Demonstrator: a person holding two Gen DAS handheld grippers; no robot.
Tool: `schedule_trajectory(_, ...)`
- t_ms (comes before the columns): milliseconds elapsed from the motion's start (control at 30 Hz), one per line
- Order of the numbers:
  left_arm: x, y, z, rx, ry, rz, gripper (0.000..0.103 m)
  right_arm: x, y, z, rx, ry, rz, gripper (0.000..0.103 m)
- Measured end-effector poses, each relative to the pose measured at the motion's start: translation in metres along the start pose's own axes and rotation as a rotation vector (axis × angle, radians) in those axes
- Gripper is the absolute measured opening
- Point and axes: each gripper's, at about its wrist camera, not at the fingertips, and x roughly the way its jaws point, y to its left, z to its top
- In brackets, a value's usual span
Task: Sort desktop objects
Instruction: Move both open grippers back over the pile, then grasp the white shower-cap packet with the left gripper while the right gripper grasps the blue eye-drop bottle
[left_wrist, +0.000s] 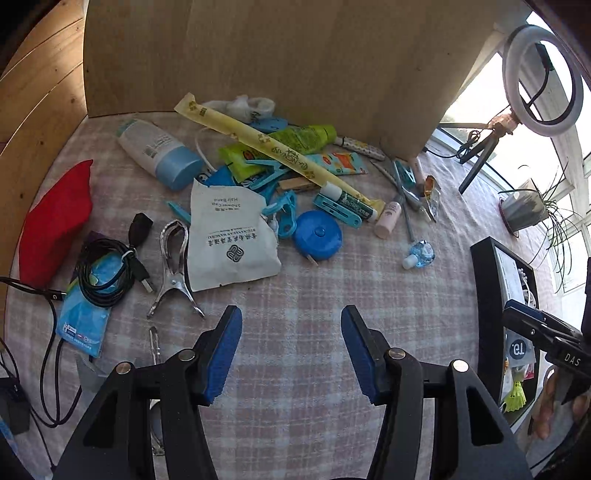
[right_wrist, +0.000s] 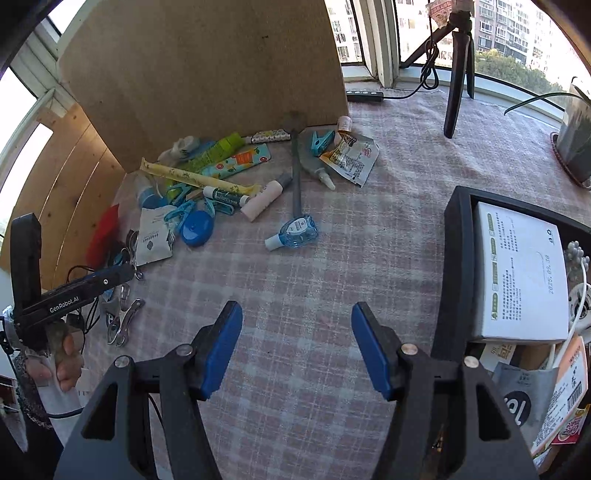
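A heap of small objects lies on the checked cloth against a wooden board: a long yellow packet (left_wrist: 273, 146), a white and blue bottle (left_wrist: 159, 153), a white sachet (left_wrist: 231, 236), a round blue tape measure (left_wrist: 318, 235), a metal clamp (left_wrist: 173, 266) and a small clear blue bottle (left_wrist: 421, 254) (right_wrist: 295, 230). My left gripper (left_wrist: 291, 321) hangs open over bare cloth in front of the heap, nothing between its blue pads. My right gripper (right_wrist: 297, 317) is open too, over bare cloth left of the black tray (right_wrist: 456, 258), with nothing in it.
The black tray holds a white box (right_wrist: 521, 273) and several packets. A coiled black cable (left_wrist: 107, 273) and a red cloth (left_wrist: 55, 229) lie at the left. A ring light on a tripod (left_wrist: 543, 81) and a potted plant (left_wrist: 528, 206) stand at the far right.
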Motion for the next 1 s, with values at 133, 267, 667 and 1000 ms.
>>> schedule_trajectory(133,0.006,0.028,0.027,-0.065,0.011,-0.006,0.054,0.029,0.004,0.019,0.019,0.046,0.007,0.061)
schedule_trajectory(267,0.023,0.046,0.048,-0.09,0.054,-0.006,0.058,0.061,0.0,0.033,0.07,0.102,0.007,0.061)
schedule_trajectory(667,0.061,0.062,0.081,-0.125,0.109,-0.002,0.06,0.101,-0.011,0.052,0.192,0.165,0.027,0.061)
schedule_trajectory(1000,0.048,0.052,0.083,-0.086,0.064,-0.009,0.059,0.111,-0.012,0.063,0.225,0.169,0.01,0.061)
